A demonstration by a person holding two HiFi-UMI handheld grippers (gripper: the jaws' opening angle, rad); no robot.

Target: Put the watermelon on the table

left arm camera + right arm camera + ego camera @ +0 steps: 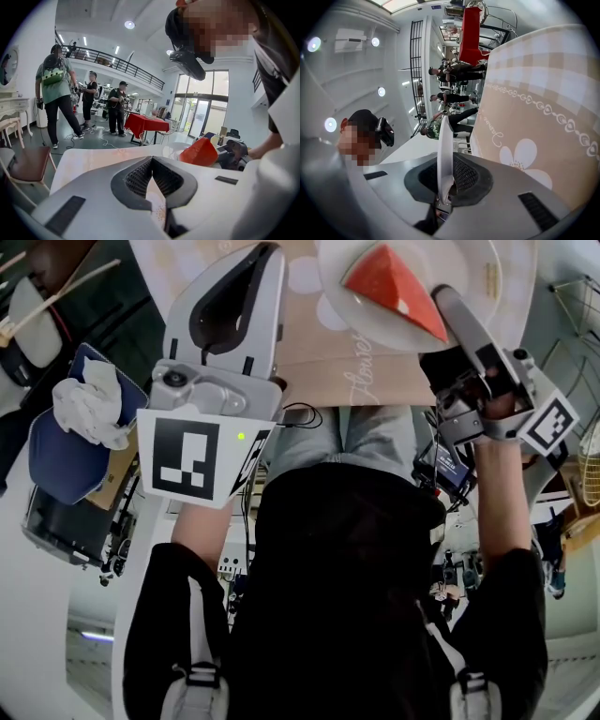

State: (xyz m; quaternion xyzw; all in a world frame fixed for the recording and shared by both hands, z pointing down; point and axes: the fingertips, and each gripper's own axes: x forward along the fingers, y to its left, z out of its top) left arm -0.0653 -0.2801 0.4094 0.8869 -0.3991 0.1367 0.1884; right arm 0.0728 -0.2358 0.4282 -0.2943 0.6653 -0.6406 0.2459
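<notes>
A red wedge of watermelon [394,287] lies on a white plate [464,273] above the table with the beige flowered cloth [309,343]. My right gripper [448,304] is shut on the plate's near rim. In the right gripper view the plate [444,140] stands edge-on between the pads, next to the cloth [534,93]. My left gripper [264,259] hovers over the cloth to the left of the plate, its jaws shut on nothing. The left gripper view shows its closed tips [151,158], with the watermelon [204,152] and the right gripper [234,152] off to the right.
A blue seat with crumpled white cloth [89,404] sits left of the table. A wire rack [577,296] stands at the right. Several people stand in the hall [89,103] near a red-covered table [145,124]. A chair [23,161] is at the left.
</notes>
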